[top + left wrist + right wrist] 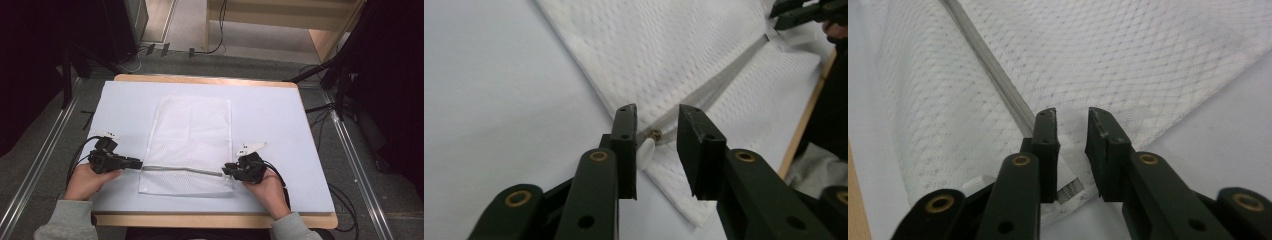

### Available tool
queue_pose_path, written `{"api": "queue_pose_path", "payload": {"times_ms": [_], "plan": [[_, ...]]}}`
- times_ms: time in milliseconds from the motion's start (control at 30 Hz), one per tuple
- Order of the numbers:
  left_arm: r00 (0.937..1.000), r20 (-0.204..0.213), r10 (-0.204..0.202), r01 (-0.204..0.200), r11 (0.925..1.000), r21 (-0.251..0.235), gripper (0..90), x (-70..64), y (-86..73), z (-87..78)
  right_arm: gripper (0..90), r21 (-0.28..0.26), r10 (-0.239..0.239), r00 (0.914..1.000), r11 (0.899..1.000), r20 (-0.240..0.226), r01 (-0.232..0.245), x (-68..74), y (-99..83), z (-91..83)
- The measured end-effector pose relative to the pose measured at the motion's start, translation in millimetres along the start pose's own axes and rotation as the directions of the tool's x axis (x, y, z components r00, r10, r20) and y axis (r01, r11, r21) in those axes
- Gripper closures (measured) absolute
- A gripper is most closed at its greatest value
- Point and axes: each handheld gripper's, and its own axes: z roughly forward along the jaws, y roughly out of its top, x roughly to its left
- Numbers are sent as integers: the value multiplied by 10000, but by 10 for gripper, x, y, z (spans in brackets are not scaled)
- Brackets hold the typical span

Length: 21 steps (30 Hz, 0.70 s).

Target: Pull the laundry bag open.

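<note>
A white mesh bag lies flat on the white-covered table, with a grey zipper running across its near end. My left gripper sits at the zipper's left end. In the left gripper view it is open, and the small white zipper pull lies between the jaws, close to the left one. My right gripper is at the zipper's right end. Here too the jaws stand slightly apart over the mesh, straddling the zipper's end tab.
The table's wooden front edge runs just behind both hands. Bare white cover lies left and right of the bag. Cables trail from each gripper. Beyond the table, the floor holds dark stands and wires.
</note>
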Motion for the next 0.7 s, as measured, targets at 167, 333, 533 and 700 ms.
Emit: {"api": "queue_pose_path", "payload": {"times_ms": [167,333,533,700], "plan": [[9980,-560,284,-326,9966,-758,583,-4,-1,-73,629,-240,194,9998,9995,100,-191,-35,6,-43],[9913,-1229,466,-588,9935,-972,489,9,-2,-72,564,-517,427,9990,9978,128,-419,-76,12,-80],[9879,-1502,391,-574,9912,-1197,416,46,12,-67,518,-692,535,9981,9963,318,-512,-118,-4,-110],[9857,-1643,386,-585,9913,-1183,390,76,25,-60,476,-854,625,9973,9946,380,-591,-143,-25,-133]]}}
